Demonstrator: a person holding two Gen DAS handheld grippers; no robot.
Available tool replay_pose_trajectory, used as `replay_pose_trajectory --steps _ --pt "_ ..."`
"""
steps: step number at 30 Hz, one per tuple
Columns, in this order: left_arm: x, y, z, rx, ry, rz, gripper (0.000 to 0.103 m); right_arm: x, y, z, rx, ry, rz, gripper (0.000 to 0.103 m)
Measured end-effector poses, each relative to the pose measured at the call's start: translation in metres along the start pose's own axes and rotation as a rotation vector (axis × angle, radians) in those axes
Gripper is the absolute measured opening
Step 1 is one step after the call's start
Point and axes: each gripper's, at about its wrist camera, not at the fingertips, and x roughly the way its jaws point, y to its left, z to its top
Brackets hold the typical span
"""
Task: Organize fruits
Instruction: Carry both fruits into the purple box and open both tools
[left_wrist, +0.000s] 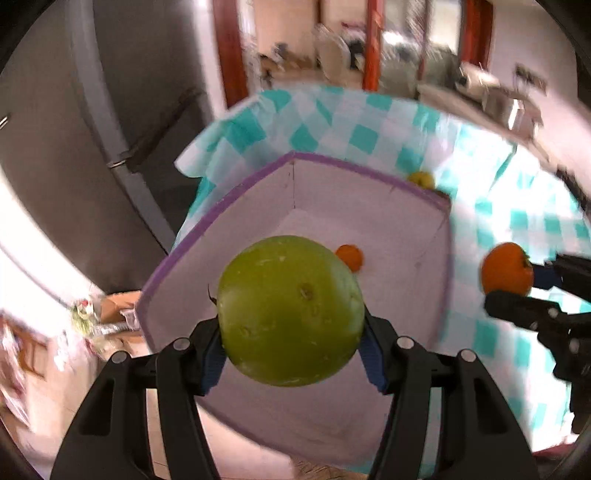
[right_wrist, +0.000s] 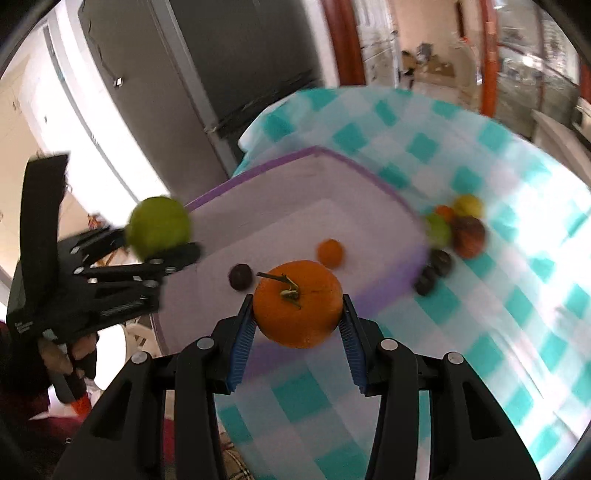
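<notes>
My left gripper (left_wrist: 291, 332) is shut on a big green fruit (left_wrist: 290, 310) and holds it over the open white box with a purple rim (left_wrist: 229, 199). The same green fruit (right_wrist: 159, 227) shows at the left of the right wrist view. My right gripper (right_wrist: 297, 314) is shut on an orange with a stem (right_wrist: 297, 302), above the box's near edge. That orange (left_wrist: 506, 273) appears at the right of the left wrist view. Inside the box lie a small orange (right_wrist: 330, 252) and a dark plum (right_wrist: 240, 277).
A teal and white checked cloth (right_wrist: 480, 295) covers the table. Beside the box's right wall lies a cluster of loose fruit (right_wrist: 454, 229): yellow, green, dark red and dark ones. A grey refrigerator (left_wrist: 74, 147) stands behind the table's left edge.
</notes>
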Motion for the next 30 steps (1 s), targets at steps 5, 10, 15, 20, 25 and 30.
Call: replay_pose_trajectory --steps 5,10,15,20,25,30 --pt "0.066 0.016 0.026 0.129 0.141 -0.030 0.061 0.089 0.026 0.020 -0.038 0.227 -0.069 0.045" --pt "0.134 0.026 0.043 0.218 0.287 -0.080 0.061 0.146 0.040 0.020 -0.072 0.406 -0.125 0.045" --pt "0.168 0.028 0.046 0.234 0.373 -0.117 0.061 0.172 0.045 0.013 -0.096 0.511 -0.179 0.045" --pt "0.187 0.028 0.042 0.258 0.431 -0.129 0.061 0.180 0.040 0.014 -0.101 0.559 -0.231 0.045" --pt "0.196 0.029 0.037 0.266 0.465 -0.123 0.061 0.189 0.040 0.015 -0.118 0.602 -0.236 0.046" --pt "0.203 0.039 0.036 0.231 0.501 -0.083 0.061 0.190 0.041 0.016 -0.135 0.599 -0.225 0.054"
